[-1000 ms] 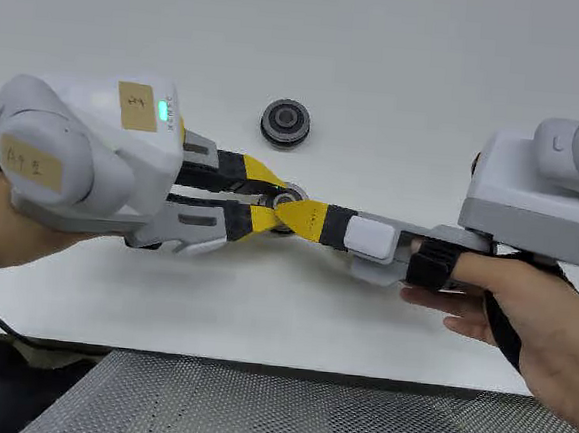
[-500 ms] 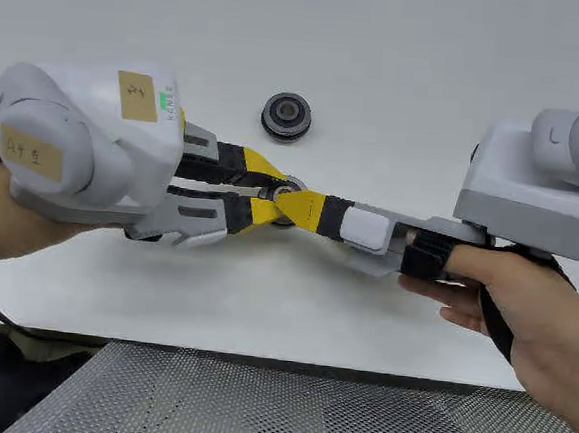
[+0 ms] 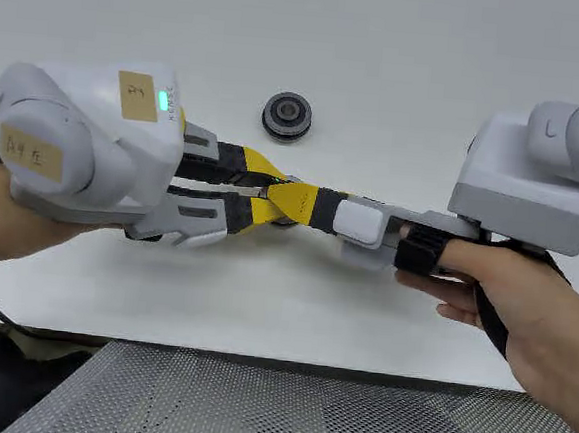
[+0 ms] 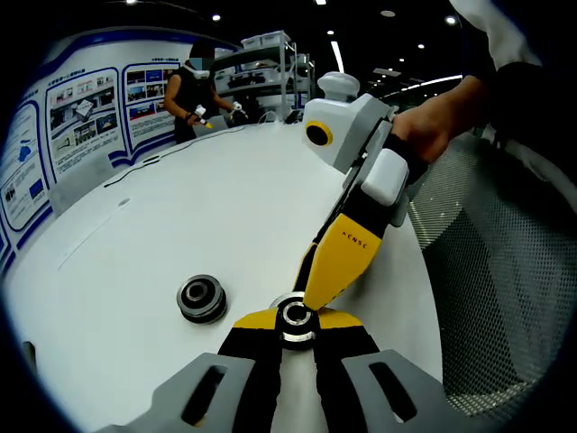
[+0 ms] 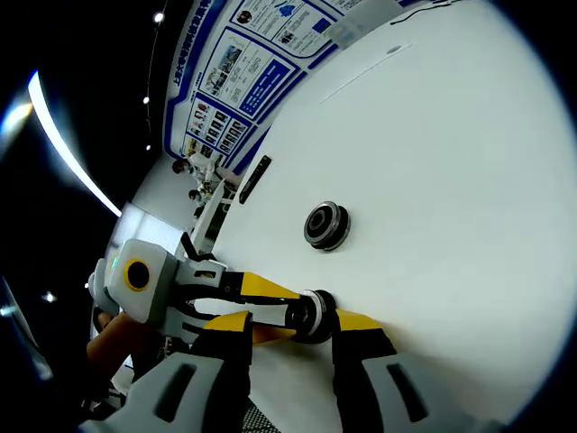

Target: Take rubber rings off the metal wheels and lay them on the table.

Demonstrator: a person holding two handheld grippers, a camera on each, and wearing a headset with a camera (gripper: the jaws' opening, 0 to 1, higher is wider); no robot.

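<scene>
Yellow jaws of the left tool (image 4: 295, 323) are clamping a metal wheel (image 4: 296, 314), lower centre of the left gripper view, steadying it for the right tool (image 4: 317, 287). Right gripper view: that tool is straddling the wheel narrowly, likely after its rubber ring (image 5: 320, 317); grip, cannot tell. Head view: a second wheel (image 3: 286, 115) is waiting upper centre on the tabletop (image 3: 431, 77).

Posters (image 4: 90, 113) line a wall beside a standing person (image 4: 192, 90) and shelves (image 4: 270, 68).

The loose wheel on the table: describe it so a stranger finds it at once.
On the white table, find where the left tongs and right tongs meet. Just beyond them lies a dark wheel, alone and untouched, unlike the clamped wheel in the left tongs.
</scene>
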